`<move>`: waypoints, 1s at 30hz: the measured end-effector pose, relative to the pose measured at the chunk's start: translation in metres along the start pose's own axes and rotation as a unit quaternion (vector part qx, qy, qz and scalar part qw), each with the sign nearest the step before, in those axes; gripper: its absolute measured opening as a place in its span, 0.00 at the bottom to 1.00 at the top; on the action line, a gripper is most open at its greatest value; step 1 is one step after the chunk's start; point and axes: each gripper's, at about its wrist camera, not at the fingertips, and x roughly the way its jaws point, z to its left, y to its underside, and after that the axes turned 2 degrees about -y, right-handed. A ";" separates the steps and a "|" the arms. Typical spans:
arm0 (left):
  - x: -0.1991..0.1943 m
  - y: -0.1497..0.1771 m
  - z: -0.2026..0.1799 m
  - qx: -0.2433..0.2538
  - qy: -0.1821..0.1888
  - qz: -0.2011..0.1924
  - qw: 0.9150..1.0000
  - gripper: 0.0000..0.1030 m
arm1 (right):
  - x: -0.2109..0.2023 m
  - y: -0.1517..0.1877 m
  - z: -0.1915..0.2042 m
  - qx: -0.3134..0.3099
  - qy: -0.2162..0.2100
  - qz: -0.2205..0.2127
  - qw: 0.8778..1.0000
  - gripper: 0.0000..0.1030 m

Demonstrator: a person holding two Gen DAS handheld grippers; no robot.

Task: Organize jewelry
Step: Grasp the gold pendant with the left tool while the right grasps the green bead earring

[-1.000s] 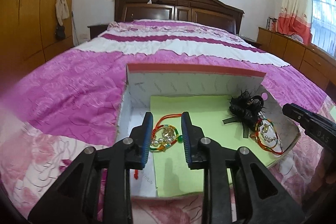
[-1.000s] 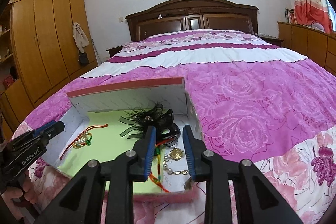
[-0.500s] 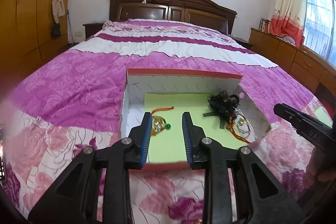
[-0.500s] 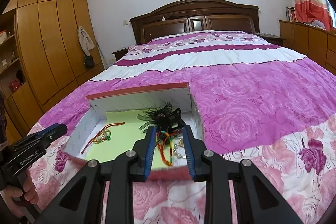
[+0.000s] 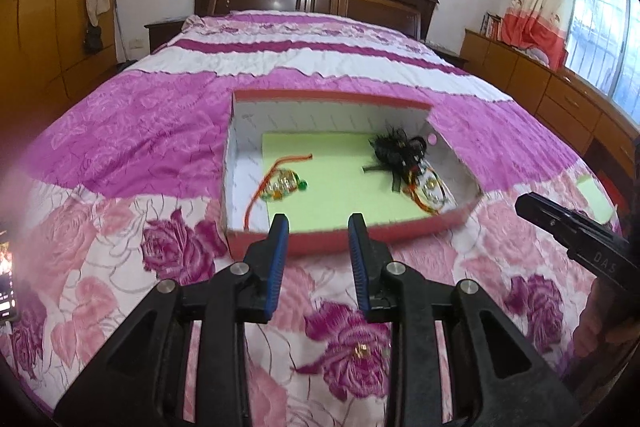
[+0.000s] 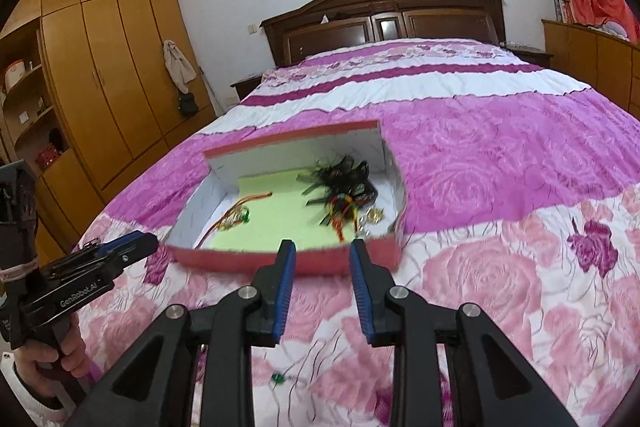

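While both claws hover short of the box:
Left claw [image 5: 316, 227]: slightly parted, empty.
Right claw [image 6: 323, 251]: likewise, nothing gripped.
Box [image 5: 328, 241]: bracelets apart, likely sorted.

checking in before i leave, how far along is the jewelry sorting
Done, it seems: a bracelet lies on the left of the box, and a black hairpiece with a second bracelet on the right. In hand: nothing; both tongs, left and right, are empty, outside the box. Left: possibly a small green bead on the bedspread.
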 end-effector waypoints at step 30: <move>0.031 0.064 -0.023 0.012 0.046 0.144 0.988 0.20 | -0.001 0.048 -0.008 0.027 -0.015 0.067 0.997 0.30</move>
